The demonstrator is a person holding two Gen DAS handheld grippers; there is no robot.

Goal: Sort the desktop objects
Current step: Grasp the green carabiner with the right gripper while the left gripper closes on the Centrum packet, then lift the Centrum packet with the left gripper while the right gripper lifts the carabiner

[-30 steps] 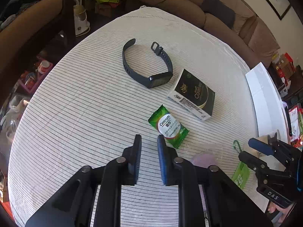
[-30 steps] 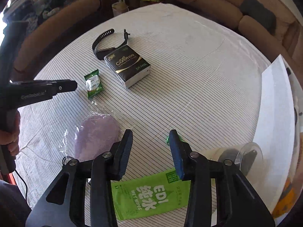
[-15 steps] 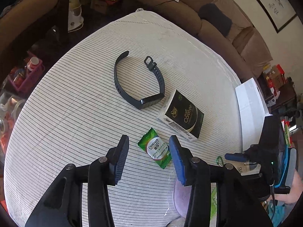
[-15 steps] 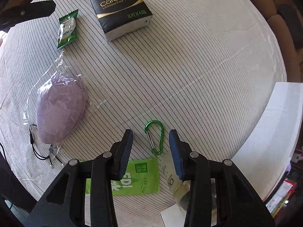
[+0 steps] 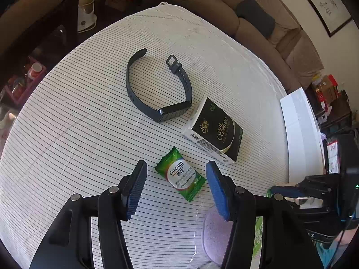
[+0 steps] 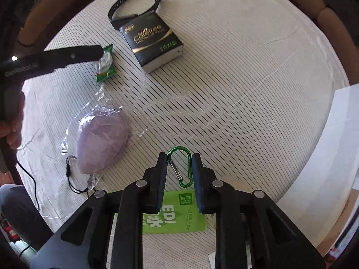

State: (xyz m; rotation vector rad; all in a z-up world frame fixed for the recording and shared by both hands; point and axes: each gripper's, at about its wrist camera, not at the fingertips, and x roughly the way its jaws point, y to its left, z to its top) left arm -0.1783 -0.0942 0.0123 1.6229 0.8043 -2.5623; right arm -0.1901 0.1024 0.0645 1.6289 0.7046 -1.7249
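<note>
Since the earlier frames your right gripper (image 6: 179,168) has tipped down over the carabiner (image 6: 180,165), low centre of the right view, and your left gripper (image 5: 176,186) has widened around the sachet (image 5: 180,174), lower centre of the left view. The right jaws are closing, the carabiner between them, pads at its sides. Squeeze across its long bars, then lift straight up, clear of the wipes (image 6: 175,217). The left jaws are opening, sachet between them, untouched. Lower them squarely before pinching, so the slippery wrapper does not skid.
</note>
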